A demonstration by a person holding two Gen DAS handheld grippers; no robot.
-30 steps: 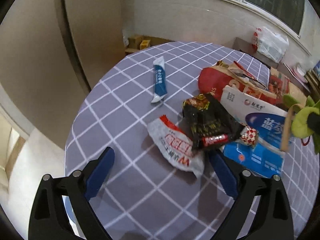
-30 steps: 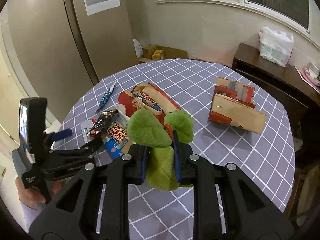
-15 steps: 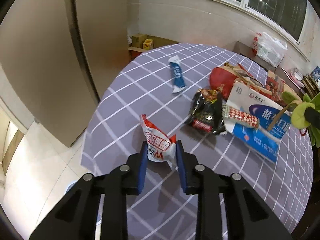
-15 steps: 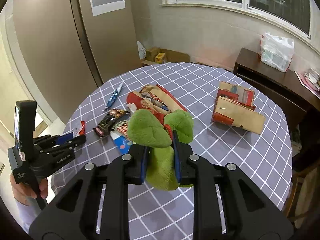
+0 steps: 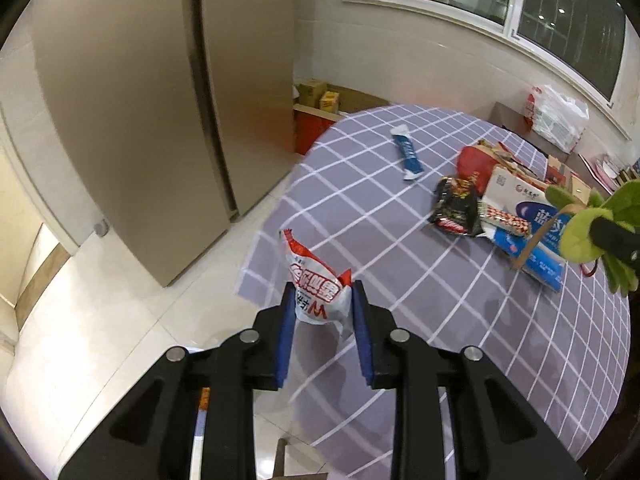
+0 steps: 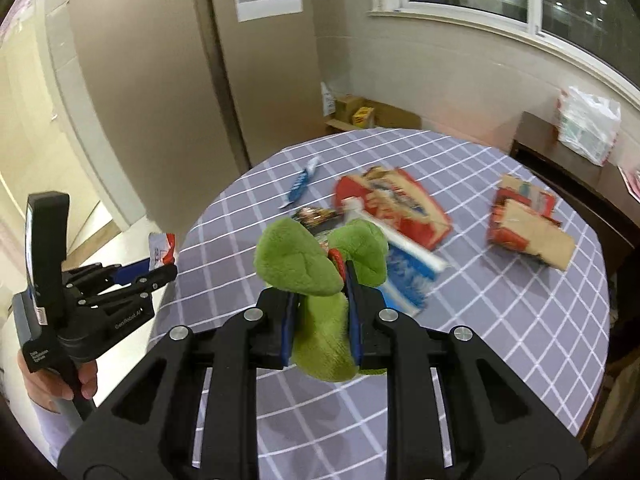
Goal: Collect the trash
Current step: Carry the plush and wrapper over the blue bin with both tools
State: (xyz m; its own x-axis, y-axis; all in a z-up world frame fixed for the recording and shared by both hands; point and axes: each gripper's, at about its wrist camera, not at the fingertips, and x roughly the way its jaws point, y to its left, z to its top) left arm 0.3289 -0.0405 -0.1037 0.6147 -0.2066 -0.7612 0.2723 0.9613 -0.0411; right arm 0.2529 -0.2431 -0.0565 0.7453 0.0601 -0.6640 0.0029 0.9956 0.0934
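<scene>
My left gripper [image 5: 320, 300] is shut on a crumpled red and white wrapper [image 5: 316, 280], held in the air over the round table's left edge [image 5: 260, 248]. In the right wrist view the same wrapper [image 6: 162, 246] shows at the left gripper's tip [image 6: 160, 266], off the table's side. My right gripper [image 6: 320, 276] is shut on a green plush toy [image 6: 316, 308], above the table's near half. On the checked cloth lie a black snack wrapper [image 5: 456, 204], a blue tube-like packet [image 5: 408, 152], a blue and white bag [image 5: 528, 236] and a red bag [image 6: 396, 208].
A torn red and brown carton [image 6: 528, 224] lies at the table's right. A tall beige cabinet [image 5: 160, 100] stands left of the table, with boxes [image 5: 324, 96] on the floor by the wall. A dark sideboard holds a white plastic bag [image 6: 588, 128]. A hand [image 6: 56, 384] grips the left tool.
My left gripper closed on the red and white wrapper, lifted it and drew it back past the table's left edge. The right gripper drew back a little with the plush toy still held.
</scene>
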